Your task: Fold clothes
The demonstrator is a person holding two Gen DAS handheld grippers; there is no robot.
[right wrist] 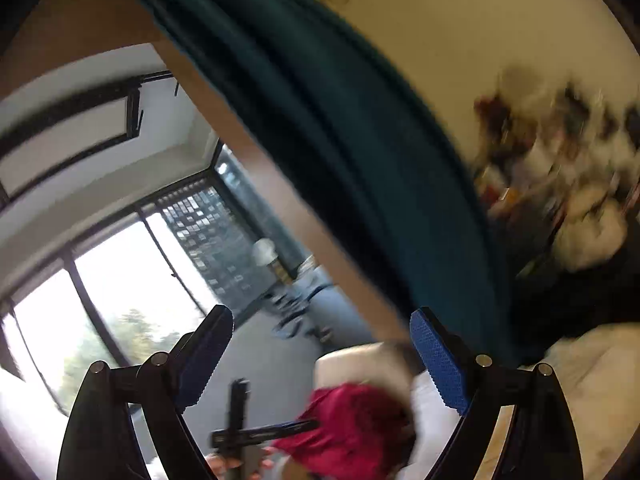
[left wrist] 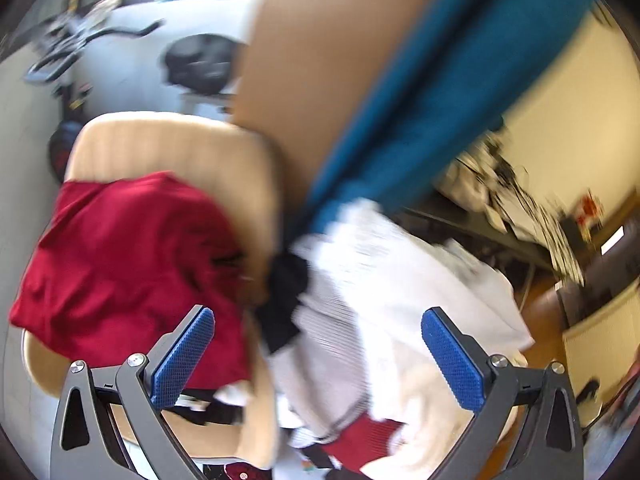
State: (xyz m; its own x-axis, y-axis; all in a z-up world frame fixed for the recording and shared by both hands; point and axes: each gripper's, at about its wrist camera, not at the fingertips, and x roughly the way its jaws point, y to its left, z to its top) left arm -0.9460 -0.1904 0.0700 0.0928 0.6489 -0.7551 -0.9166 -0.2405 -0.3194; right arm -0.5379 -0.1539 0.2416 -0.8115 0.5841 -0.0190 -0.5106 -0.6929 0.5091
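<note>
Over on the left, a red garment [left wrist: 124, 268] lies crumpled on the seat of a pale wooden chair [left wrist: 168, 144], hanging over its front edge. Just to its right a dark piece of cloth [left wrist: 286, 300] is bunched against a white garment [left wrist: 384, 280], which spills across the heap of clothes beside the chair. A teal curtain [left wrist: 440, 92] hangs down behind them, its lower end meeting the white one.

The left gripper [left wrist: 318, 356] hovers above this pile with its blue pads spread wide and nothing between them. The right gripper [right wrist: 320, 364] is likewise spread and empty, and it points up toward the window [right wrist: 132, 296] and the curtain instead of down at the clothes; the red garment only shows low in its view.

Both views are smeared with motion, so I would worry about a hasty grab: the left tool could close on the dark cloth and the white garment together, or catch the curtain's end, and drag the heap off the chair.

I can read no label or writing anywhere; it is all too blurred.
</note>
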